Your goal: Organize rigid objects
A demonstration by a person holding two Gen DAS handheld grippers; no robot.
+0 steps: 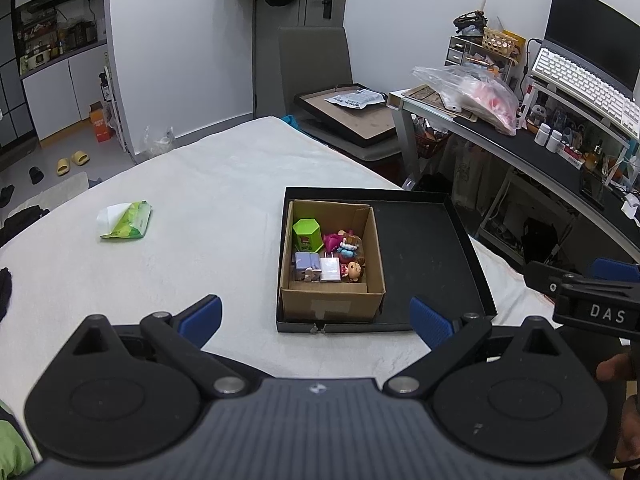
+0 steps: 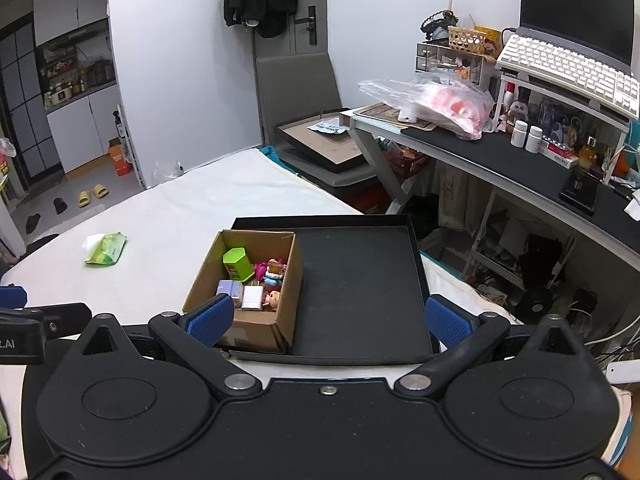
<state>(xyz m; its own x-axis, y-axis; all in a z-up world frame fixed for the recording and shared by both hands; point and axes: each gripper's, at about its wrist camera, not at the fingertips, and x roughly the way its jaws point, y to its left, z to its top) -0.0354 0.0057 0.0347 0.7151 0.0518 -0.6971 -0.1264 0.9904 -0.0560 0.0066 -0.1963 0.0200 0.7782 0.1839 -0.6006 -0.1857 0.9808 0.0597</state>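
My left gripper (image 1: 316, 322) and right gripper (image 2: 330, 320) (both spread, empty) hover before the cardboard box (image 1: 332, 304) inside the black tray (image 1: 440, 248).

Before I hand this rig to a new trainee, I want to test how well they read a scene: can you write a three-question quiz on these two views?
1. True or false: the cardboard box sits inside the black tray.
2. Which item lies on the white cover outside the tray? A) green hexagonal container B) green tissue pack C) white charger
3. Fill in: the left gripper and right gripper both have their jaws ____.

Key:
1. True; it occupies the tray's left part, the right part is bare.
2. B; the other two are in the box.
3. Open, holding nothing.
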